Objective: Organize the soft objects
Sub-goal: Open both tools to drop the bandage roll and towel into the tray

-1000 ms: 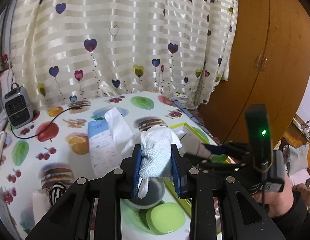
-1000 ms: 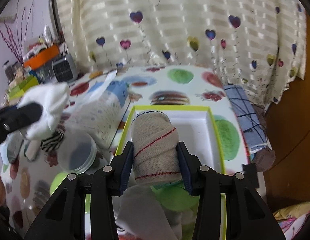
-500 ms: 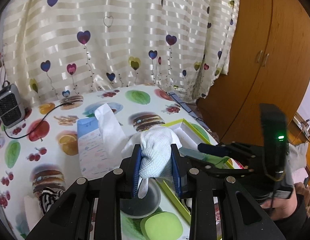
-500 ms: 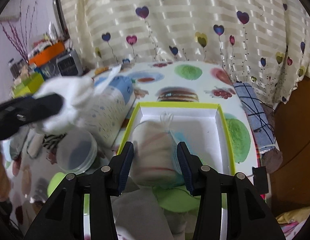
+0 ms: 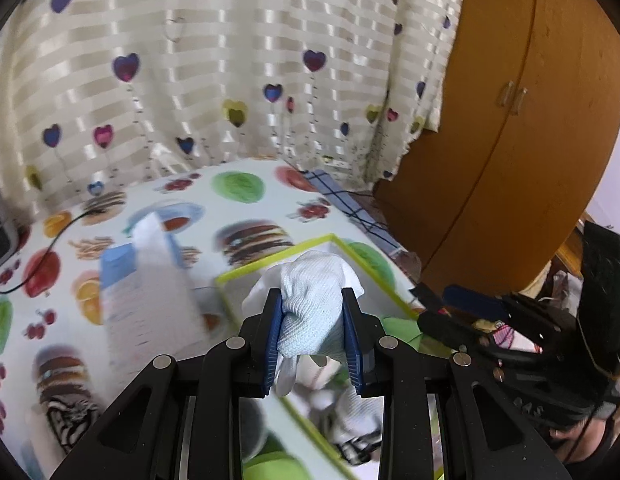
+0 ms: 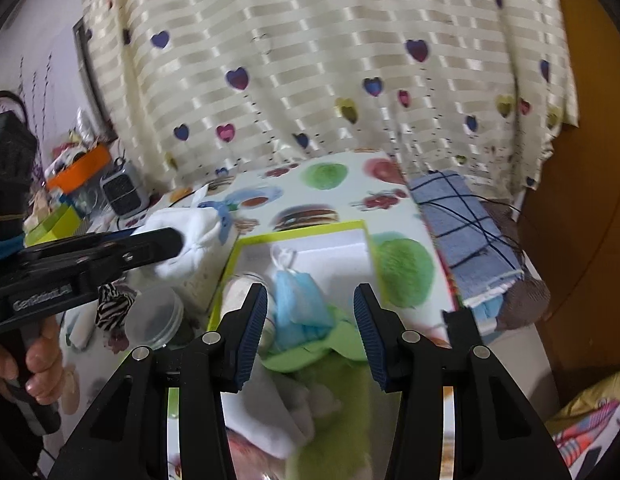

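My left gripper (image 5: 313,338) fingers pinch white glove (image 5: 314,307), limp, light; right gripper (image 6: 310,334) fingers apart, empty, above box (image 6: 310,230).

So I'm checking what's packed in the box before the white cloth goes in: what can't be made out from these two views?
- Left wrist view: the box interior is hidden behind the white cloth and the left gripper.
- Right wrist view: the near half of the box is cut off by the right gripper.
- Right wrist view: the cloths below the blue mask are blurred.
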Tool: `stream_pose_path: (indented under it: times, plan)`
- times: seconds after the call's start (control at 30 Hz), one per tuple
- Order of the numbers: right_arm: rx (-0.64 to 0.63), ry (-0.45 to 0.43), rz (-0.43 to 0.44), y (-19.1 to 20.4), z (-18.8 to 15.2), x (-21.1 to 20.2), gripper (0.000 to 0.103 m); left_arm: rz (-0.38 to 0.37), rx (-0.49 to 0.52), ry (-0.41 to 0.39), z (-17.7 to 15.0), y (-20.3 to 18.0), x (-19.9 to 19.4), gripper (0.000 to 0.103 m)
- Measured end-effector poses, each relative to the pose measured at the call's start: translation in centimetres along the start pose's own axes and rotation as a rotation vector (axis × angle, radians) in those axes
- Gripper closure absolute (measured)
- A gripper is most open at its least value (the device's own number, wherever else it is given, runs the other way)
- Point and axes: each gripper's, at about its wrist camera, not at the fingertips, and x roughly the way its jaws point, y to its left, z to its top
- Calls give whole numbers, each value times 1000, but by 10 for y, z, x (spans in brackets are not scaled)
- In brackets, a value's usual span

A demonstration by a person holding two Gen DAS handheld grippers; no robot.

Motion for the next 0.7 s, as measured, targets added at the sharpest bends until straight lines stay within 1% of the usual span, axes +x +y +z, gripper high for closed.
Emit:
stream_pose_path:
  times: [0.23, 0.33, 0.4, 0.47, 0.5, 0.6, 0.7]
  plan:
    - [23, -6, -34, -14, -12, -17, 56, -57, 26, 70, 3, -26, 38, 75]
    - [43, -7, -50, -23, -14, -21, 56, -74, 20, 122, 2, -31, 58, 72]
    - [55, -4, -56, -28, -15, -22, 57, -84, 15, 158, 0, -31, 65, 67]
    - [61, -2, -61, -31, -16, -22, 57, -98, 17, 157, -1, -31, 63, 62]
    - [62, -2, -61, -31, -15, -22, 57, -98, 21, 147, 0, -29, 60, 59]
    - [58, -13, -54, -30, -15, -23, 56, -99, 20, 111, 4, -25, 44, 56]
    - [52, -27, -46, -26, -12, -28, 56, -93, 9, 85, 7, -18, 27, 55]
